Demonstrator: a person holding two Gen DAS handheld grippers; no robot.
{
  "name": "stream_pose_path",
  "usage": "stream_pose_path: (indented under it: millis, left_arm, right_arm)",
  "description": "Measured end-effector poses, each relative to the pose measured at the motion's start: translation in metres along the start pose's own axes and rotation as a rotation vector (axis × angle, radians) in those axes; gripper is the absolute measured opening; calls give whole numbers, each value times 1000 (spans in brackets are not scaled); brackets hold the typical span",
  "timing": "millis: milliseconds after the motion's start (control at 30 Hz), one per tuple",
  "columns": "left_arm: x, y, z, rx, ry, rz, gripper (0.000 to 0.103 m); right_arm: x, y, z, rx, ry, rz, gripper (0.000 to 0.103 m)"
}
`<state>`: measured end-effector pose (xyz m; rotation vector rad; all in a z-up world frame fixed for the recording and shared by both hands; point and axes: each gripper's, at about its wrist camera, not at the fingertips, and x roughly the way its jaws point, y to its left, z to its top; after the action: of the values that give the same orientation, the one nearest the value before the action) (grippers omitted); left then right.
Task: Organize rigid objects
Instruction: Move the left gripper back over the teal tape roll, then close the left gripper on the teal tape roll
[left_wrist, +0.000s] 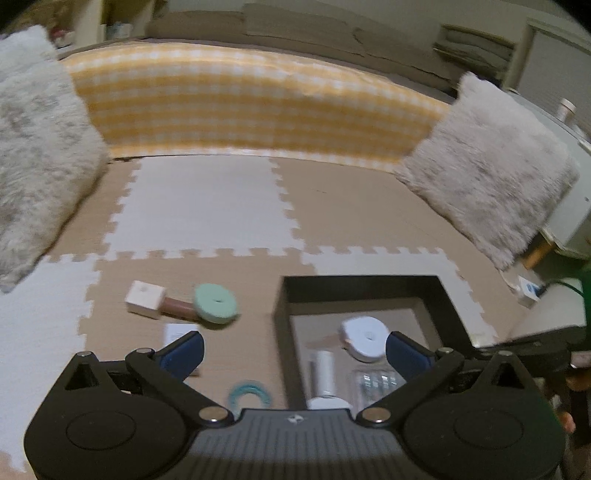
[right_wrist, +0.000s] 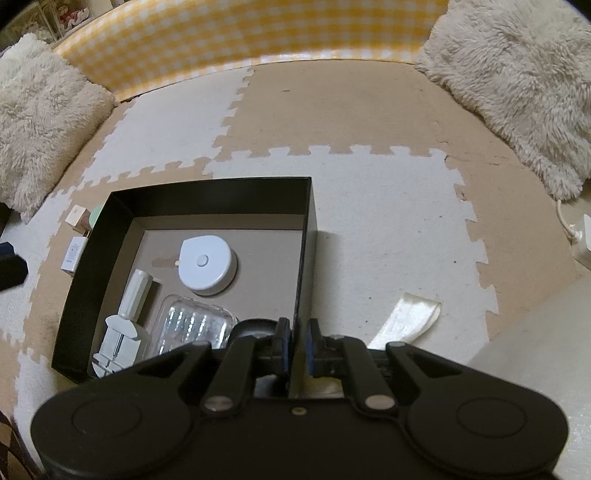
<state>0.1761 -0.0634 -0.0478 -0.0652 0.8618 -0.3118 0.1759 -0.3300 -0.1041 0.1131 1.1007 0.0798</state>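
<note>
A black open box (right_wrist: 207, 192) stands on the foam mat. In it lie a white round device (right_wrist: 207, 264), a white tool (right_wrist: 125, 321) and a clear plastic case (right_wrist: 195, 325). My right gripper (right_wrist: 298, 328) is shut on the box's right wall near its front corner. My left gripper (left_wrist: 295, 349) hangs wide open over the box's left wall (left_wrist: 282, 332), with nothing between its fingers. To the left of the box lie a white cube (left_wrist: 144, 299), a brown cylinder (left_wrist: 177, 306), a mint green disc (left_wrist: 216, 302), a small white packet (left_wrist: 177, 332) and a teal ring (left_wrist: 249, 397).
Beige and white puzzle mat (right_wrist: 369, 206) covers the floor. Fluffy cushions (right_wrist: 517, 85) (left_wrist: 33, 147) flank a yellow checked bolster (left_wrist: 251, 107) at the back. A clear plastic piece (right_wrist: 410, 317) lies right of the box. A white cable and plug (right_wrist: 580, 236) sit at the far right.
</note>
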Motion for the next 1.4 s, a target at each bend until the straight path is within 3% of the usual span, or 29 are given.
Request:
stream_pose_path:
  millis: [267, 400, 567, 667, 733, 967, 1033, 1233, 1400]
  left_arm:
    - [1, 26, 4, -64, -1, 45, 103]
    - [5, 34, 3, -77, 11, 56, 103]
    - [17, 47, -4, -111, 61, 92, 98]
    - [27, 54, -10, -121, 101, 110, 87]
    - [35, 57, -15, -124, 136, 108, 73]
    - [54, 61, -29, -133, 198, 67, 39]
    - [57, 60, -31, -133, 207, 56, 26]
    - [67, 53, -35, -110, 229, 31, 21]
    - [75, 50, -39, -80, 243, 54, 21]
  right_arm:
    - [0, 0, 1, 3, 1, 0, 9]
    - [1, 0, 1, -6, -2, -27, 19]
    - [1, -1, 1, -2, -2, -30, 19]
    - [1, 0, 1, -5, -2, -35, 19]
    - [1, 0, 1, -3, 1, -32, 19]
    - [2, 2, -1, -12, 13, -12, 13]
    - [2, 3, -1, -15, 13, -11, 10]
    - [2, 3, -1, -17, 17, -1, 8]
    - [2, 3, -2, -19, 17, -3, 8]
